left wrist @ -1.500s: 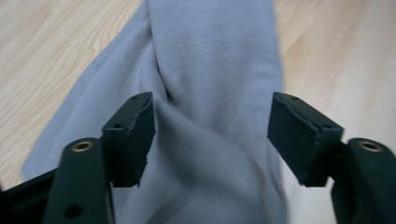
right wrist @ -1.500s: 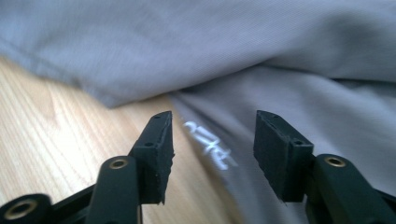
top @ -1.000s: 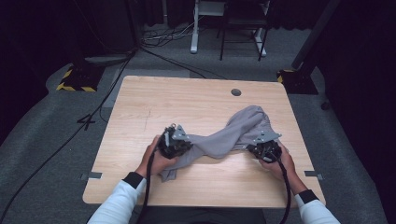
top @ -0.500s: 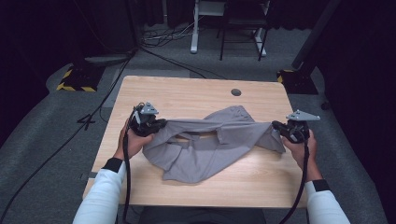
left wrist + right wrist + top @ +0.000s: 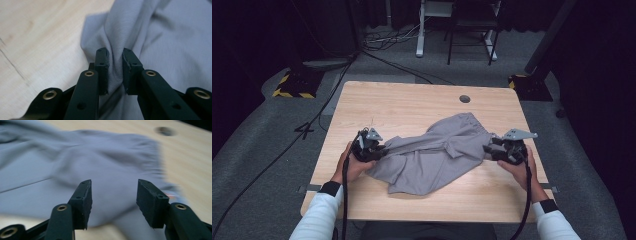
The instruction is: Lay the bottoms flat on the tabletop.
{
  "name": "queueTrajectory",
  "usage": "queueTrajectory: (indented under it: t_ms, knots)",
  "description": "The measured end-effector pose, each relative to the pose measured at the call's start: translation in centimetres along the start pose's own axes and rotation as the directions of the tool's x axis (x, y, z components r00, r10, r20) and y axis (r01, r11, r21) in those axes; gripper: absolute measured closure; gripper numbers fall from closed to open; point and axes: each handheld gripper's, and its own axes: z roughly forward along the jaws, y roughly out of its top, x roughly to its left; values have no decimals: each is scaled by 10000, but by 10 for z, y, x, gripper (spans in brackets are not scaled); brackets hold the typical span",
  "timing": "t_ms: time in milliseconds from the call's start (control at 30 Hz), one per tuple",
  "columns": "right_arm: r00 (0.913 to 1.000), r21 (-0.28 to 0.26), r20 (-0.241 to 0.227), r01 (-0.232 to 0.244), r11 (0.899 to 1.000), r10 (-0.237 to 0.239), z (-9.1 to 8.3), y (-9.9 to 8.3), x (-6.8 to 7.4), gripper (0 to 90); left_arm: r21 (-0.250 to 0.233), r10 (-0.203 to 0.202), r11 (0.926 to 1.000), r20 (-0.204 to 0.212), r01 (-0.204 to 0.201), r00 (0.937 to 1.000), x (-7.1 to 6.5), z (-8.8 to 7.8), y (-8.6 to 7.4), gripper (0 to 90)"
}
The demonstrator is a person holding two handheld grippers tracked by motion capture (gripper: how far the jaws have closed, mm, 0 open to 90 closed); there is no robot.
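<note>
A grey garment [image 5: 432,160] lies rumpled across the near half of the wooden table [image 5: 412,100]. My left gripper [image 5: 379,150] is at its left edge. In the left gripper view a fold of the garment [image 5: 162,37] fills the gap between the jaws of that gripper [image 5: 115,62]. Its jaws have just been opening a little, with the pads still on the fold. My right gripper [image 5: 489,150] is at the garment's right end. Its jaws have just been opening and stand apart [image 5: 113,192] with nothing between them, the garment [image 5: 100,157] lying just beyond.
A round cable hole [image 5: 465,99] sits in the table near its far edge. Chair and desk legs [image 5: 452,35] stand on the grey floor behind, with a black cable [image 5: 287,145] trailing at the left.
The bunched garment was pulled wide and lifted, then lowered onto the table. Both hands have come inward and down. The right jaws have opened and let go of the cloth.
</note>
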Motion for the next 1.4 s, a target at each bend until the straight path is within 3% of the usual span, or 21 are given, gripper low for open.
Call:
queueTrajectory:
  t_ms: [33, 100, 133, 167, 200, 267, 333, 367, 400, 433, 533, 700, 833, 900, 967, 1000, 1100, 1233, 1267, 1367, 1400]
  knots:
    - [9928, 74, -1007, 656, 9978, -645, 2, -3, 29, 447, 50, -12, 10000, 100, 12, 9999, -4, 2, -8, 755]
    - [9747, 147, -1891, 1241, 9922, -1191, 8, -5, 54, 435, -53, -71, 10000, 315, 73, 9995, -9, 1, -14, 753]
    - [9747, 147, -1891, 1241, 9922, -1191, 8, -5, 54, 435, -53, -71, 10000, 315, 73, 9995, -9, 1, -14, 752]
    - [9609, 260, -2355, 1561, 9874, -1457, 12, -6, 69, 426, -61, -57, 10000, 441, 60, 9990, -13, -1, -16, 752]
    - [9307, 474, -2988, 2352, 9708, -2109, 24, -9, 96, 412, -48, 59, 10000, 535, -57, 9986, -21, -2, -20, 753]
    - [9002, 672, -3553, 2932, 9537, -2517, 35, -10, 119, 401, -85, 137, 9999, 784, -130, 9968, -31, -4, -24, 755]
    - [8725, 670, -3955, 3390, 9384, -2870, 41, -11, 135, 384, 52, 336, 9994, 1151, -345, 9928, -44, -8, -28, 755]
    - [8725, 670, -3955, 3390, 9384, -2870, 41, -11, 135, 384, 52, 336, 9994, 1151, -345, 9928, -44, -8, -28, 753]
    - [8570, 645, -4205, 3558, 9323, -2979, 41, -11, 142, 382, 37, 416, 9991, 1456, -426, 9885, -53, -9, -30, 753]
    - [8274, 687, -4637, 3901, 9182, -3168, 41, -13, 151, 370, 135, 673, 9974, 1871, -711, 9800, -65, -11, -33, 740]
    - [8069, 855, -4893, 4219, 9026, -3309, 39, -20, 156, 353, 187, 1145, 9923, 2454, -1228, 9626, -82, -13, -27, 665]
    - [8110, 981, -4817, 4264, 8992, -3320, 29, -25, 154, 355, -787, 1492, 9879, 2396, -1340, 9593, -89, -19, 1, 510]
    - [8312, 925, -4418, 4164, 9045, -3374, 29, -28, 153, 448, -1189, 1610, 9822, 1340, -1454, 9778, -82, 6, 67, 415]
    - [8475, 898, -4214, 3931, 9151, -3227, 30, -27, 151, 533, -970, 1256, 9886, 1147, -1148, 9854, -73, 28, 96, 383]
    - [8494, 824, -4087, 3986, 9134, -3338, 30, -27, 151, 592, -956, 861, 9927, 1395, -732, 9865, -67, 40, 109, 357]
    - [8553, 718, -3692, 4161, 9065, -3634, 29, -27, 150, 699, -885, 424, 9956, 1343, -306, 9900, -58, 65, 131, 360]
    - [8610, 806, -3399, 4274, 9005, -3782, 29, -27, 147, 798, -526, 175, 9986, 1327, -106, 9910, -52, 93, 152, 364]
    - [8535, 861, -3502, 4395, 8941, -3859, 21, -29, 137, 859, 32, 523, 9986, 680, -526, 9963, -50, 131, 175, 454]
    - [8534, 683, -3678, 4208, 9046, -3693, 12, -30, 127, 860, 67, 870, 9961, 494, -874, 9950, -53, 142, 181, 462]
    - [8702, 436, -3510, 3840, 9223, -3457, -3, -29, 115, 861, 237, 824, 9962, 623, -840, 9947, -56, 152, 185, 479]
    - [8761, 299, -3452, 3687, 9291, -3365, -9, -29, 110, 862, 680, 1189, 9906, -38, -1184, 9929, -61, 160, 185, 478]
